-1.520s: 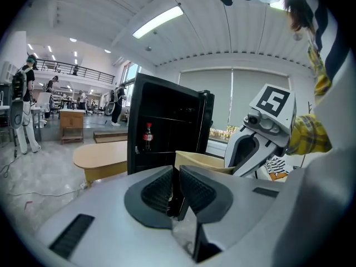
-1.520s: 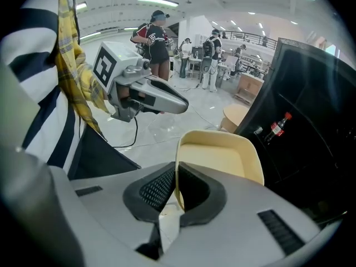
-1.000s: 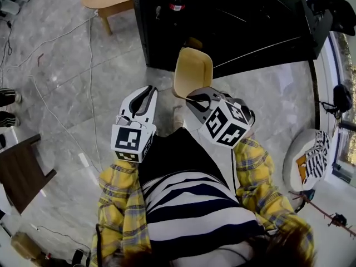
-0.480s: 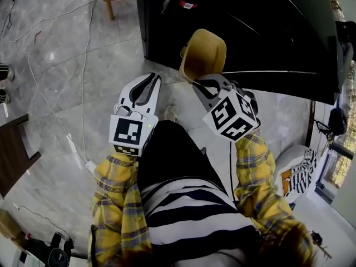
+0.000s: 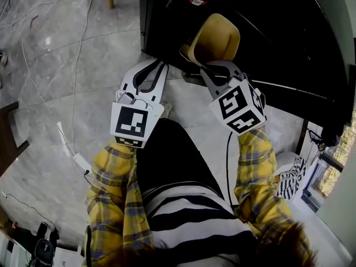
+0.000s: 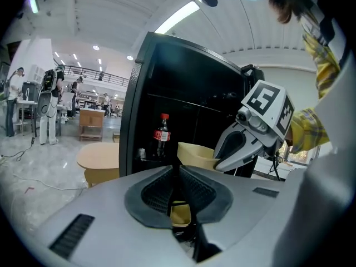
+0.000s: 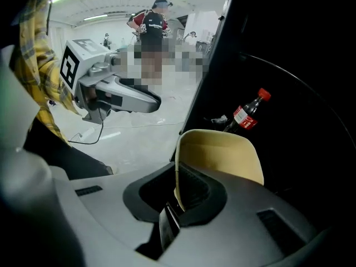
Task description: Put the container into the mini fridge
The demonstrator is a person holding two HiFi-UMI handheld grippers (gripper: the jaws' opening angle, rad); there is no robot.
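1. While tracking the pale yellow, tub-shaped plastic container point(image 7: 219, 152), logged it raised off the floor, mouth upward as far as can be told, right at the open front of the black mini fridge point(image 5: 267, 32). Not yet set on any shelf.
2. Held by the right gripper point(image 7: 177, 189), jaws clamped on one thin side wall at the rim, one jaw inside the tub and one outside.
3. Compared with a second ago: carried up and forward, from over bare floor short of the cabinet to overlapping the dark interior. Judged as approach nearly done, with insertion and release left.
4. Noted inside the fridge a dark cola bottle with red cap and red label point(image 7: 248, 111), standing just beyond the container. Likely needs some clearance when sliding the tub in.
5. Left gripper point(image 6: 178, 189) logged with jaws pressed together on nothing, hovering beside the right one near the fridge's lower front edge. Advanced along with it over the same second.
6. Around:
   - grey marble-look floor point(image 5: 44, 127) with a thin white cable point(image 5: 75, 93) trailing across it
   - light wooden round-cornered table point(image 6: 100, 157) just left of the fridge
   - standing people point(image 6: 50, 102) well apart in the hall background
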